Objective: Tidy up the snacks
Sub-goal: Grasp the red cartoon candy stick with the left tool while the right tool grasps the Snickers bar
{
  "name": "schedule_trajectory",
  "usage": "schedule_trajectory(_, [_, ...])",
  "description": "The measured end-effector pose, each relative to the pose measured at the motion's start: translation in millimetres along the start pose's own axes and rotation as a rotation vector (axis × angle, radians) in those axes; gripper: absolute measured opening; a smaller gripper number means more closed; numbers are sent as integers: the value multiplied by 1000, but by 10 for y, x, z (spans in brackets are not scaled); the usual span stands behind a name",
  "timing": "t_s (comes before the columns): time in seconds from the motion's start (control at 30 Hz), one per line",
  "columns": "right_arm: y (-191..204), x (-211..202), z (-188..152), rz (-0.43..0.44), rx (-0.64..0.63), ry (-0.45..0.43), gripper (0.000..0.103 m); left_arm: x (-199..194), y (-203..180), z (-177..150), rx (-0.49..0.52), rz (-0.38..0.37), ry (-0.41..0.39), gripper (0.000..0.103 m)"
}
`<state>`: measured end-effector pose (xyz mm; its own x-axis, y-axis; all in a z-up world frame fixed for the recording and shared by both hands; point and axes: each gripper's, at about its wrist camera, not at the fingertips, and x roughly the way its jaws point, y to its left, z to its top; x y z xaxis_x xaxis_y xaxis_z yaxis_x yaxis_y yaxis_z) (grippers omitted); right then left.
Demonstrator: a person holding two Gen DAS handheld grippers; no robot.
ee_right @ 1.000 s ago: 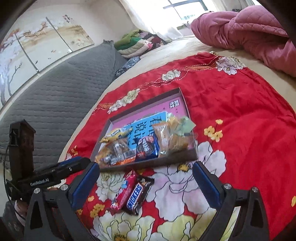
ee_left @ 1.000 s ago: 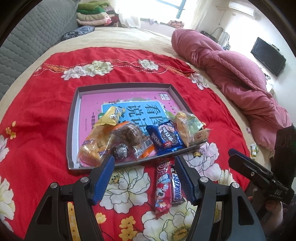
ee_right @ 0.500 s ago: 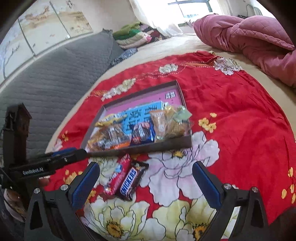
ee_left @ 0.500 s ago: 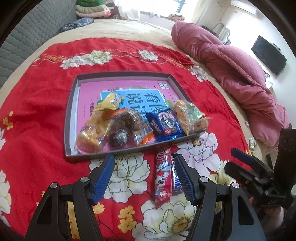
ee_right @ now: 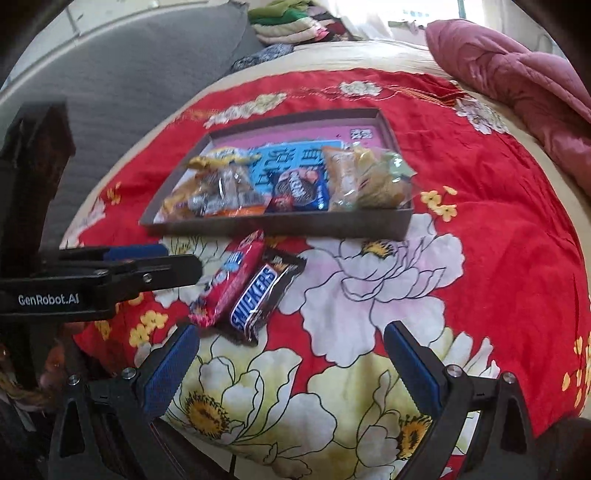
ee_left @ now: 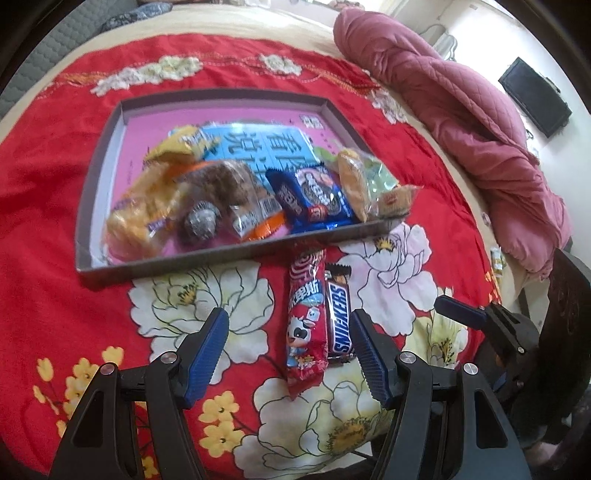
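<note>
A grey box tray (ee_left: 99, 173) (ee_right: 280, 223) with a pink floor lies on the red floral cloth and holds several wrapped snacks, among them a blue cookie pack (ee_left: 310, 195) (ee_right: 301, 190). A red candy pack (ee_left: 306, 321) (ee_right: 231, 280) and a Snickers bar (ee_left: 340, 317) (ee_right: 260, 295) lie side by side on the cloth just in front of the tray. My left gripper (ee_left: 290, 349) is open, its fingers either side of the two bars. My right gripper (ee_right: 291, 360) is open and empty, just behind the Snickers bar.
A pink quilt (ee_left: 461, 110) (ee_right: 517, 85) is bunched along the bed's right side. A grey padded headboard (ee_right: 122, 81) and folded clothes (ee_right: 288, 22) stand at the back. The left gripper shows at the left of the right wrist view (ee_right: 110, 275).
Both grippers have drawn nearer to the two bars and tilted down. The tray and snacks have not moved. Both stay open.
</note>
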<state>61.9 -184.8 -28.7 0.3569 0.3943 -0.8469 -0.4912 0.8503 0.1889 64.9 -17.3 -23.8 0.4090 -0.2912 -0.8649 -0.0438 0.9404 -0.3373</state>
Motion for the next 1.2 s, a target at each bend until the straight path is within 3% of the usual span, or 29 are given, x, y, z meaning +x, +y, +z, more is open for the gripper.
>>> schedule_trajectory(0.7, [190,289,-67,-43,-106,84,101,350,-39,31,7,-1,55,69])
schedule_trajectory(0.8, [218,312,-62,-48,-121,85,100,394,-53,30,14,10,59,59])
schedule_trajectory(1.0, [267,350,-61,-55,-147,87,100,442,-34,47,12,3,62,51])
schedule_trajectory(1.2, [294,393,-49,-63,-161,83,99,459,-41,67,21,-9,60,33])
